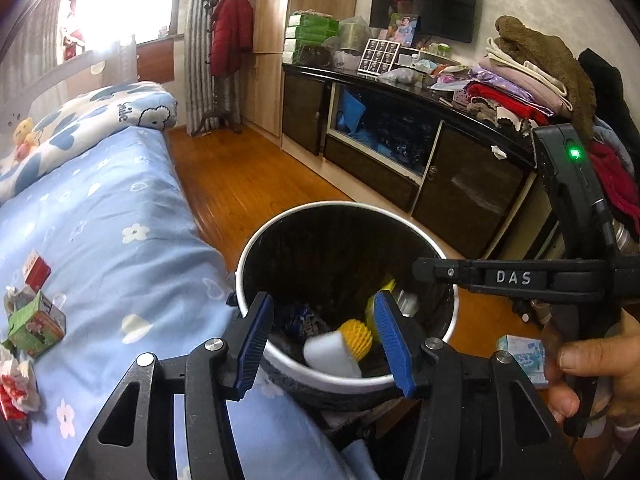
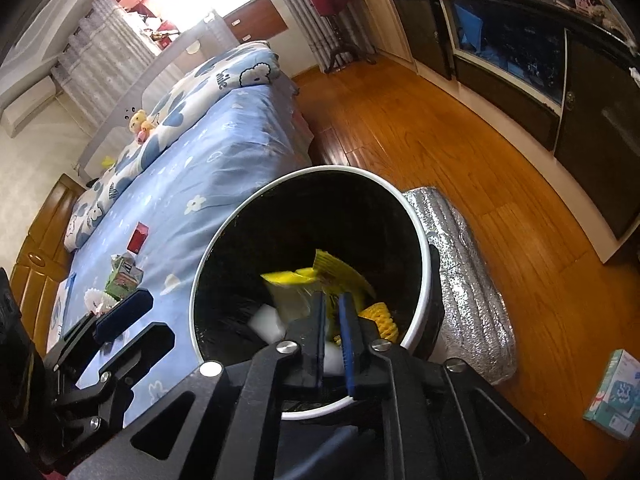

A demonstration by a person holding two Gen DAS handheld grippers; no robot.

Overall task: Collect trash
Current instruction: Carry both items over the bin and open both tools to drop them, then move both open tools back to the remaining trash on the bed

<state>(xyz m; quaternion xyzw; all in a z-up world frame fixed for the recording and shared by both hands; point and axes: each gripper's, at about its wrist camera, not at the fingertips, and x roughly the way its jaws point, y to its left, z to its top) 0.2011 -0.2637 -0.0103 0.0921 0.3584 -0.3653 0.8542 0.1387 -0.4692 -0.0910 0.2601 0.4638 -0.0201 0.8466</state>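
Observation:
A black bin with a white rim stands on the floor beside the bed. Inside lie a yellow foam net, a white blurred piece, yellow wrappers and dark scraps. My left gripper is open and empty above the bin's mouth. My right gripper hovers over the bin with its jaws nearly closed and nothing between them. On the bed lie a green carton, a red box and crumpled paper.
The blue flowered bed fills the left. A silver foil bundle lies right of the bin on the wooden floor. A tissue box lies on the floor at right. A dark cabinet lines the far wall.

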